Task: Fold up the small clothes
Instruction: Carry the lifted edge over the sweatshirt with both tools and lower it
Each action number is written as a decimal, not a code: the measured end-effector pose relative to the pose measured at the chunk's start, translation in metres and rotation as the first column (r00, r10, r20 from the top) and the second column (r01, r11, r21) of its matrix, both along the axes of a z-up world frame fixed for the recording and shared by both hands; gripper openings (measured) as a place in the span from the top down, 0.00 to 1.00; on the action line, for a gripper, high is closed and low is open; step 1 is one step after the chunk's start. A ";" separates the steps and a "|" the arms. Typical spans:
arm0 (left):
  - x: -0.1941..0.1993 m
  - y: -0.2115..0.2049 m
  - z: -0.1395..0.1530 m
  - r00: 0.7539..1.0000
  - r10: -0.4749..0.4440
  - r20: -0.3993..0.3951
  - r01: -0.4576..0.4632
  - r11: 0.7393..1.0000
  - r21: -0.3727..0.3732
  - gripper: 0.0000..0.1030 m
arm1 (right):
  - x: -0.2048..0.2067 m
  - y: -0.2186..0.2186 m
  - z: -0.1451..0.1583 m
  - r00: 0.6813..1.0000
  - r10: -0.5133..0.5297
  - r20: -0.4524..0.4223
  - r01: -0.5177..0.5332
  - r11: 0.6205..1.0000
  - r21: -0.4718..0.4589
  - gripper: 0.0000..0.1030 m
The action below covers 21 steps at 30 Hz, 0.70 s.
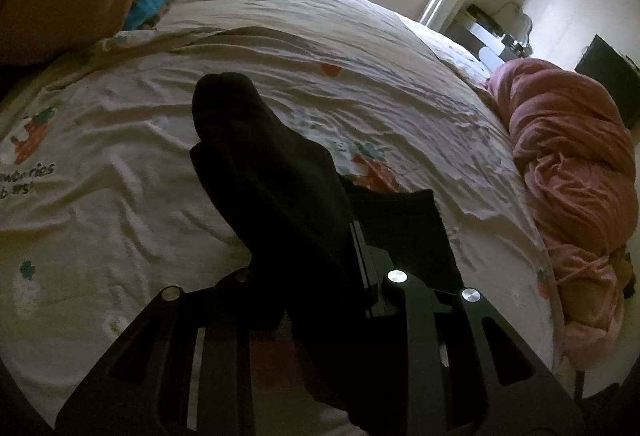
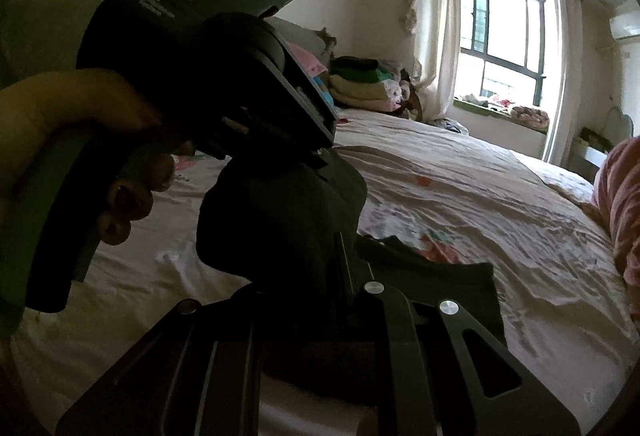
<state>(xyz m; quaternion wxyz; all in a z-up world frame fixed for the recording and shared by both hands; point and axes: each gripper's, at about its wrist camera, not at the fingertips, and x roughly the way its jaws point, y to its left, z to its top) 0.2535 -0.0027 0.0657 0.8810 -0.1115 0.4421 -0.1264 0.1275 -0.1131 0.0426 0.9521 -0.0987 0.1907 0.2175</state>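
Above bed [image 1: 120, 139], two tools pinch one sock [image 1: 256, 163].

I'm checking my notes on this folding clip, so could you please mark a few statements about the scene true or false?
1. The left tongs are closed on a black fabric sock. True.
2. The black fabric sock lies flat and untouched on the bed. False: it is lifted, gripped by both the left tongs and the right tongs.
3. A crumpled pink blanket sits at the bed's edge. True.
4. The cream bedsheet with strawberry prints is plain blue. False: it is cream with printed fruit.
5. A stack of folded clothes sits near the window. True.
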 end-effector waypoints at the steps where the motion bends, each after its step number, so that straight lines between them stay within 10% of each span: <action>1: 0.000 -0.005 0.000 1.000 -0.005 -0.001 0.005 1.000 0.004 0.81 | 0.000 -0.003 0.000 1.000 -0.004 -0.002 0.004 1.000 0.004 0.89; 21: 0.009 -0.067 -0.011 0.996 -0.075 -0.039 0.077 0.996 0.048 0.81 | 0.002 -0.053 -0.014 0.993 -0.083 -0.087 0.089 0.993 0.072 0.89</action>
